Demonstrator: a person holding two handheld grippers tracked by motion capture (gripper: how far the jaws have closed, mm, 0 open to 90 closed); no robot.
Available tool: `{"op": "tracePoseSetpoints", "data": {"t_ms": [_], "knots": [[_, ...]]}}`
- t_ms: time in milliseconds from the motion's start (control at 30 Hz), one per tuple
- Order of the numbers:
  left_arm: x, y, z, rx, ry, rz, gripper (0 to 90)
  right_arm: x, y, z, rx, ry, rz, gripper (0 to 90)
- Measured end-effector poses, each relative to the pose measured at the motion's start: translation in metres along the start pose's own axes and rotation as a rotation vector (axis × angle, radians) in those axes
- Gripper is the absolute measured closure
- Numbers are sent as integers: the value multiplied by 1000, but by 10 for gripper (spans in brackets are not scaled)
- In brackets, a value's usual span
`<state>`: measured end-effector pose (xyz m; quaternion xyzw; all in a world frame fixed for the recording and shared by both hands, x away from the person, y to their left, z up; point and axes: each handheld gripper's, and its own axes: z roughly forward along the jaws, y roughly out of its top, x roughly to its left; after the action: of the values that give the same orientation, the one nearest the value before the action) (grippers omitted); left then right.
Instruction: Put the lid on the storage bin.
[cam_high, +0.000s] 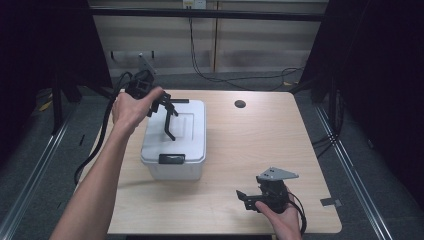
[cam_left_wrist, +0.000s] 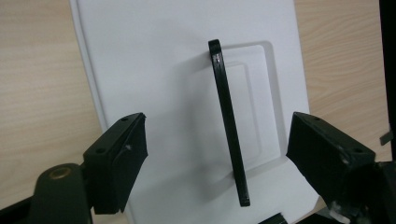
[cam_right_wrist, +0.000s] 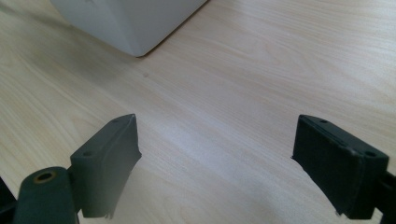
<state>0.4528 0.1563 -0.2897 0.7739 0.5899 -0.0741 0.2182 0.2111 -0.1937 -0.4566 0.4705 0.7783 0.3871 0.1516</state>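
Wooden table (cam_high: 250, 150), white box's raised handle (cam_left_wrist: 229, 126) between spread left tongs (cam_left_wrist: 215, 163).

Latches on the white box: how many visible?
2. One black latch sits on the near end of the box; another is at the far end beside the left gripper. Its sides may hide more.

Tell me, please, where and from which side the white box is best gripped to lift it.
Grip the black handle of the white box, coming straight down from above. It stands upright over the lid as a thin bar, and the left gripper already hangs open with one jaw on each side of it. The box's smooth, wide walls likely offer no hold.
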Motion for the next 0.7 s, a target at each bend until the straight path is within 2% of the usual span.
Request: {"op": "tracePoseSetpoints", "data": {"t_ms": [33,67,133,200,233,300,333,367,433,467,533,567,633,667,700], "knots": [[0,0,0,0,0,0,211,0,0,0,0,0,0,135],[2,-3,-4,-14,2,50,201,0,0,0,-1,0,-3,135],[5,-6,-7,-13,2,79,199,0,0,0,-2,0,-2,135],[6,-8,-8,-21,-2,85,199,0,0,0,4,0,3,135],[12,-12,-11,-53,-41,98,200,0,0,0,2,0,-1,136],[14,-14,-12,-71,-54,102,199,0,0,0,4,-1,3,135],[15,-16,-14,-85,-46,119,199,0,0,1,2,-1,2,135],[15,-17,-14,-84,-33,126,199,0,0,1,2,-2,2,135],[13,-22,-14,-78,7,166,199,0,0,1,2,-3,5,135],[13,-22,-14,-78,7,166,198,0,0,1,1,-2,4,135],[12,-27,-17,-107,36,202,198,0,0,1,2,-3,5,135],[13,-30,-18,-119,33,215,198,0,0,1,1,-3,4,135],[19,-37,-19,-154,10,210,198,-1,0,1,-1,-2,0,135],[19,-37,-19,-154,10,210,199,-1,0,1,-1,-2,0,135],[25,-42,-19,-161,26,215,199,0,0,1,-1,-2,0,136]]}}
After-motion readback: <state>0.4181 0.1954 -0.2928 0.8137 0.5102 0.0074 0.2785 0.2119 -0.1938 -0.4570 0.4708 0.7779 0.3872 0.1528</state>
